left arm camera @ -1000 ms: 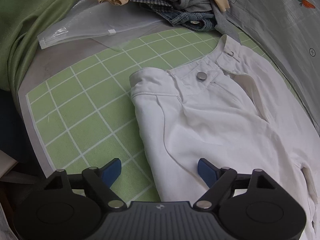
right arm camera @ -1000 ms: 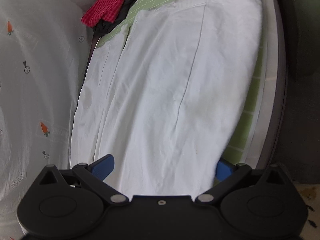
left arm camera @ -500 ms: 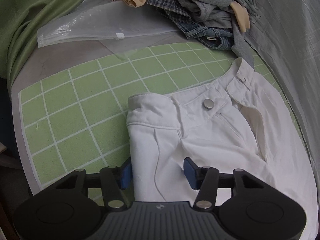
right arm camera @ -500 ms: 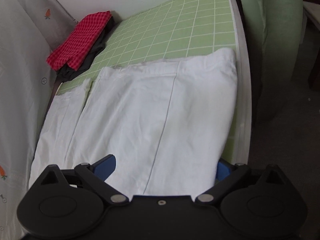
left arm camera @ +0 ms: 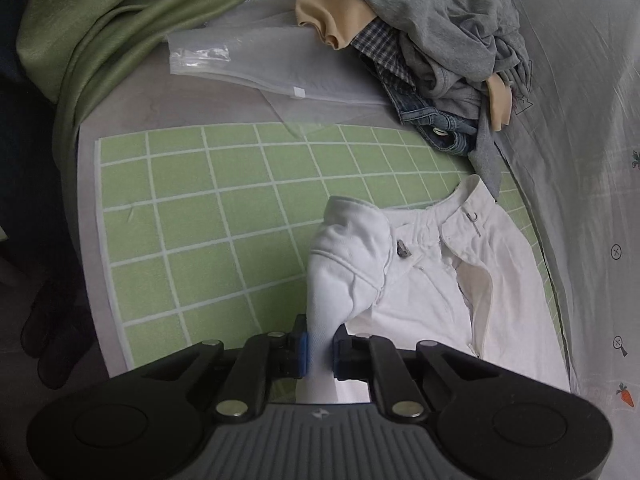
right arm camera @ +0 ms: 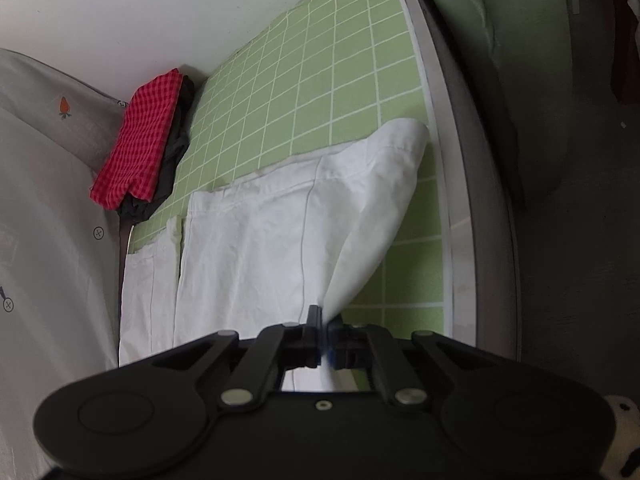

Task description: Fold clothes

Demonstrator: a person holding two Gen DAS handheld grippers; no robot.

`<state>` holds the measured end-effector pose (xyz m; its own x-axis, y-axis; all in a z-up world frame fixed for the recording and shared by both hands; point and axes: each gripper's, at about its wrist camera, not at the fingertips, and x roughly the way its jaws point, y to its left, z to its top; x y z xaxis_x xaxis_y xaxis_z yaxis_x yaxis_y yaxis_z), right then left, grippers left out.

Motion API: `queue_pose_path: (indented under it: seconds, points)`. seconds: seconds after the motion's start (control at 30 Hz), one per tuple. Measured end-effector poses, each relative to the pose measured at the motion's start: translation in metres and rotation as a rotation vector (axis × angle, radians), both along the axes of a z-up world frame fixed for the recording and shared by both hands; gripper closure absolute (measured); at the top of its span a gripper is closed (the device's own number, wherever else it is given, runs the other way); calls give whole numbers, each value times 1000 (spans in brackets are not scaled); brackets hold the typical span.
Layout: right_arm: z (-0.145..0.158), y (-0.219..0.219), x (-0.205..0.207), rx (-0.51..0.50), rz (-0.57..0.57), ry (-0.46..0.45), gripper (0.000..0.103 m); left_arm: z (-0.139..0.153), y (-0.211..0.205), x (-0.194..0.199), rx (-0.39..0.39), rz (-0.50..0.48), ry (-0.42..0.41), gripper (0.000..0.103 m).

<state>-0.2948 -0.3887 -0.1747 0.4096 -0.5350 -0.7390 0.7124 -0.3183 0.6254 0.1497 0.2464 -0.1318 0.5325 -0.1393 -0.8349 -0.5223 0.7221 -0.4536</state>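
Note:
White trousers [left arm camera: 416, 280] lie on a green grid mat [left arm camera: 192, 216]. In the left wrist view their waistband, with a metal button [left arm camera: 403, 249], points away from me. My left gripper [left arm camera: 320, 350] is shut on the near side edge of the trousers just below the waistband and lifts it. In the right wrist view the trouser legs [right arm camera: 256, 248] stretch over the mat [right arm camera: 328, 80] toward the hem. My right gripper [right arm camera: 325, 340] is shut on the near edge of the leg, and the fabric rises in a fold toward the hem corner [right arm camera: 412, 136].
A heap of unfolded clothes [left arm camera: 436, 44] and a clear plastic bag [left arm camera: 256, 64] lie beyond the mat. A green cloth [left arm camera: 120, 12] hangs at left. A folded red checked garment on a dark one [right arm camera: 140, 152] lies far left. A grey carrot-print sheet [right arm camera: 48, 208] borders the mat.
Both grippers have shut on the near edge of the trousers, the left below the waistband, the right on the leg. Both have lifted the fabric off the mat.

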Motion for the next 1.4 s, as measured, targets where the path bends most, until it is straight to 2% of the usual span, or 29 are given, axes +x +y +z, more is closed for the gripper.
queue_pose_path:
  seconds: [0.2, 0.3, 0.37, 0.43, 0.57, 0.7, 0.87, 0.97, 1.23, 1.4]
  points:
    - [33, 13, -28, -64, 36, 8, 100, 33, 18, -45, 25, 22, -24, 91]
    - [49, 16, -37, -97, 51, -3, 100, 58, 18, -61, 86, 2, -74, 91]
    - [58, 14, -33, -128, 74, -6, 100, 71, 17, -63, 77, 12, -116, 91]
    - [68, 8, -24, -167, 99, -28, 100, 82, 12, -60, 69, 7, -165, 91]
    - [93, -8, 4, -266, 159, -69, 100, 105, -9, -47, 106, -33, -261, 91]
    - [129, -24, 33, -393, 217, -110, 100, 123, -18, -36, 62, -22, -330, 92]
    - [173, -41, 57, -528, 254, -184, 100, 136, -22, -30, 42, -11, -378, 92]
    - [186, -50, 74, -579, 292, -155, 100, 134, -27, -24, 56, -12, -369, 91]
    - [173, -69, 117, -542, 329, -99, 100, 122, -44, 7, 65, -7, -337, 91]
    - [162, -92, 153, -532, 336, -99, 100, 117, -62, 45, 61, -7, -338, 91]
